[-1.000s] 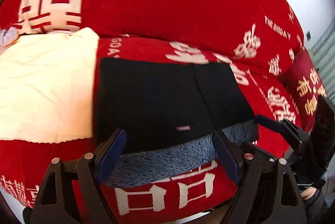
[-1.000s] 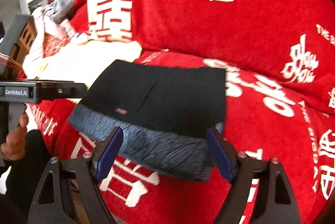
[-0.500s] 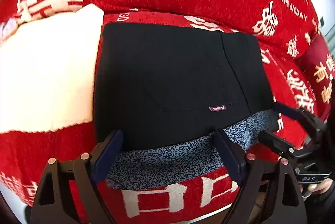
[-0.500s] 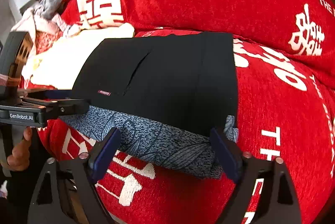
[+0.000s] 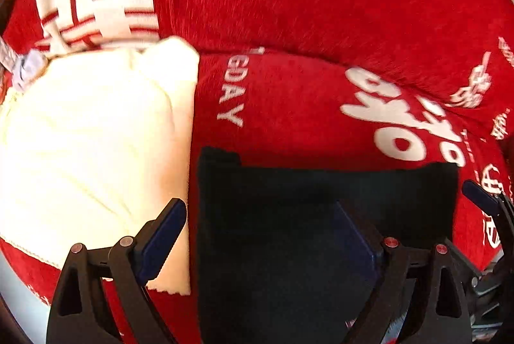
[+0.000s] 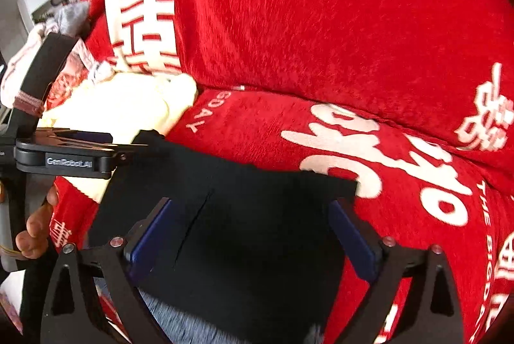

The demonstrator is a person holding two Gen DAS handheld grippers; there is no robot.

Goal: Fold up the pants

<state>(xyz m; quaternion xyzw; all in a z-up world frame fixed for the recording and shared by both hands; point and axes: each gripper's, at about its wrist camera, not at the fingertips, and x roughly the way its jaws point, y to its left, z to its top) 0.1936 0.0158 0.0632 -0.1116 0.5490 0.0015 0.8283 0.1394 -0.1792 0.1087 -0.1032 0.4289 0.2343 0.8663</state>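
Note:
The black pants (image 5: 289, 231) lie folded flat on the red sofa seat, a grey-blue speckled layer (image 6: 192, 324) showing under their near edge in the right wrist view. My left gripper (image 5: 260, 234) is open, its blue pads wide apart over the pants' left half. My right gripper (image 6: 250, 234) is open over the pants (image 6: 257, 215), pads wide apart. The left gripper also shows side-on in the right wrist view (image 6: 70, 157), and the right gripper's tip shows in the left wrist view (image 5: 482, 199).
A cream towel (image 5: 90, 151) lies on the seat left of the pants, touching their edge. The red sofa back (image 6: 321, 38) with white characters rises behind. A pile of clothes (image 6: 48, 32) sits at far left.
Both grippers have moved forward and lower over the pants, so the pants now fill the bottom of both views. Both stay open.

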